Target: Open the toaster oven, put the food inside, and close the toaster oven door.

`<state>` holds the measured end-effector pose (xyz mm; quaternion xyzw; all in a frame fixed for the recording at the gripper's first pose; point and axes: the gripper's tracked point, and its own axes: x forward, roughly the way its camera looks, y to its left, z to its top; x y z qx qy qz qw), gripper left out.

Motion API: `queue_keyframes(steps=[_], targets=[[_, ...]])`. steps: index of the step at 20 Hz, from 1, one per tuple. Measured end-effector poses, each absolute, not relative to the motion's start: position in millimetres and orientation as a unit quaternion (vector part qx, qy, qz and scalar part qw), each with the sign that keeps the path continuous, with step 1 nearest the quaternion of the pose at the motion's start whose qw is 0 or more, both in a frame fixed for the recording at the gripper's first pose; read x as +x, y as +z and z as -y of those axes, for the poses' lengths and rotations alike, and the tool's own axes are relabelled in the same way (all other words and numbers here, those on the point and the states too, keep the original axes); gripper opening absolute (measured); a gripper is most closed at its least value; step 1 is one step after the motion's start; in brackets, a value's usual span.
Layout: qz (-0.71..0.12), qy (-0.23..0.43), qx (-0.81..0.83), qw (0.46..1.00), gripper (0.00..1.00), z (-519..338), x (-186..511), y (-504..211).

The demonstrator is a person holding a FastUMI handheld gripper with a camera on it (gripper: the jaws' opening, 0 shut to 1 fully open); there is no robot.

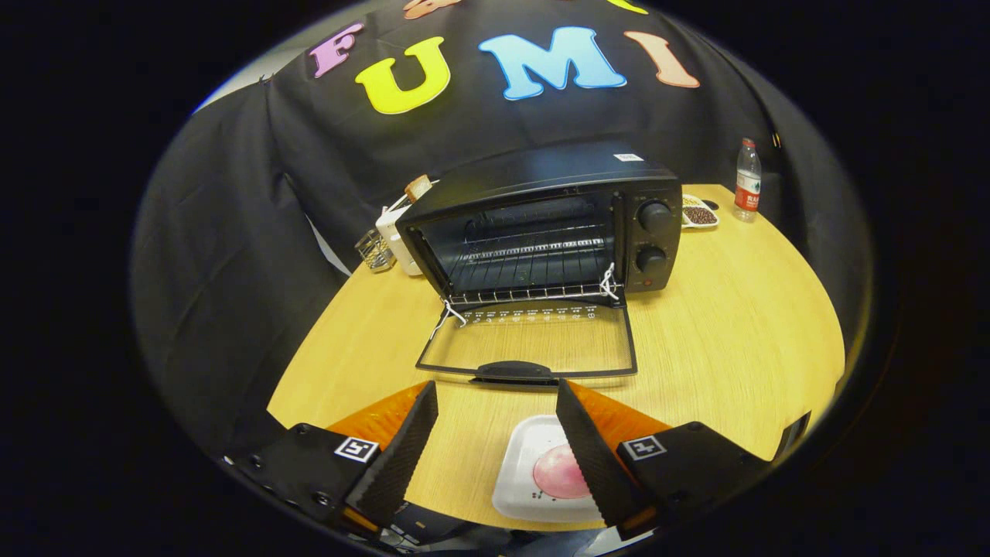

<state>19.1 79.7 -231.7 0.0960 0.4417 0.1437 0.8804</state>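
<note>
I see the toaster oven (541,232) at twelve o'clock from my gripper (495,402), well beyond the fingertips, a boxy black metal case with its long side running nine to three and its mouth facing me. Its glass door (534,340) lies folded flat toward six o'clock on the pale wood-grain table (735,325), the black handle (514,373) just ahead of the fingers. Inside is a wire rack (534,263); two round knobs (654,236) sit on the three o'clock side. My gripper's ribbed black fingers are spread wide, holding nothing. Below them rests a white square plate (526,472), partly under the right finger, bearing a smooth round pink food piece (558,472).
</note>
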Motion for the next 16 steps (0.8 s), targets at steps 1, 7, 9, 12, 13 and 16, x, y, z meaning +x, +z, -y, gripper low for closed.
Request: queue_keyframes(steps=[1, 7, 9, 12, 13, 16], targets=[[-0.456, 0.151, 0.099, 0.872, 0.99, -69.3, 15.1, -231.5], [-0.541, 0.171, 0.112, 0.816, 0.98, -19.9, -10.2, -247.8], [-0.562, 0.177, 0.111, 0.800, 0.98, -7.7, -15.3, -258.0], [-0.600, 0.180, 0.107, 0.772, 0.97, 7.3, -26.6, -278.1], [-0.615, 0.180, 0.104, 0.761, 0.96, 10.5, -30.2, -284.3], [-0.656, 0.181, 0.092, 0.727, 0.96, 19.8, -47.2, -306.4]])
